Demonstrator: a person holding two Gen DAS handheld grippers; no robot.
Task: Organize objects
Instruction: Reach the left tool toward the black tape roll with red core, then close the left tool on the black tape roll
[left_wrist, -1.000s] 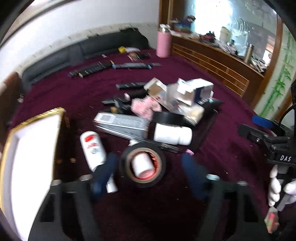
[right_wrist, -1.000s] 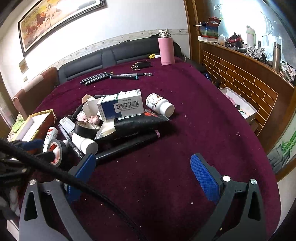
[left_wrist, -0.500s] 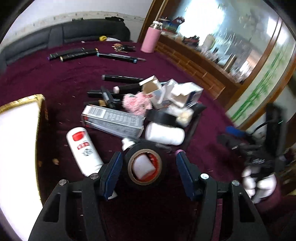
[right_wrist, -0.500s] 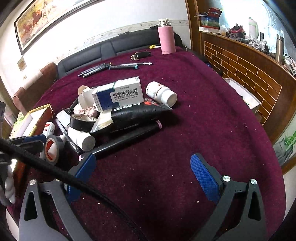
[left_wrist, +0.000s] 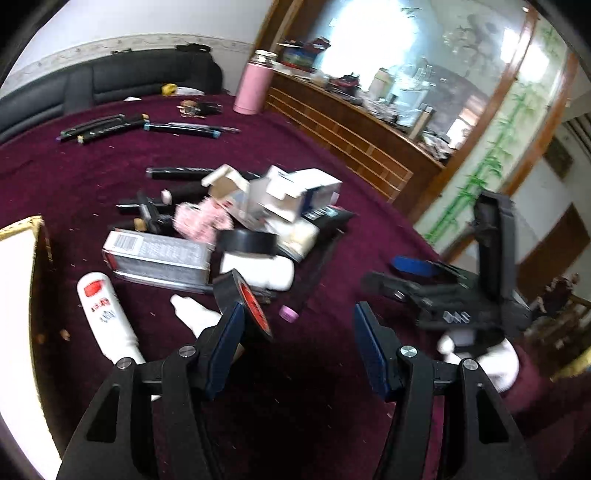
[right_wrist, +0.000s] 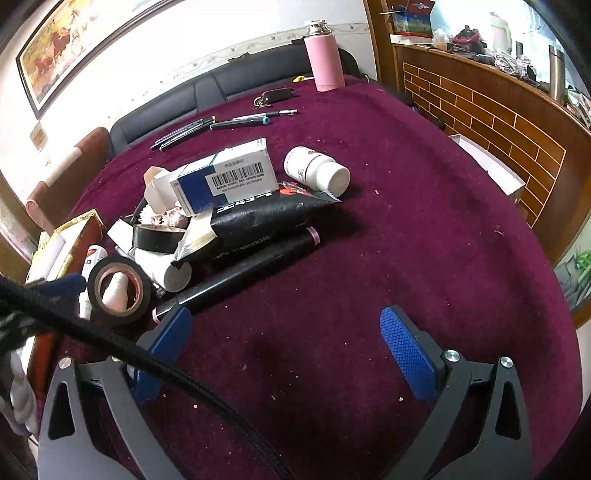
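Observation:
A black tape roll with a red core stands tipped on its edge against the tip of my left gripper's left finger; in the right wrist view the tape roll faces the camera with a white bottle tip showing through its hole. The left jaws are apart and the right finger is well clear of the roll. A white bottle with a red label lies left of it. My right gripper hovers open over bare maroon cloth, near a black marker.
The pile holds a silver box, a second black tape roll, a blue-white medicine box, a black pouch and a white pill bottle. A gold-rimmed box stands at left. Pens and a pink flask are at the far side.
The tape roll lay flat between my left fingers; now it is tipped up beside the left finger. The left view has swung right. The right gripper has barely moved.

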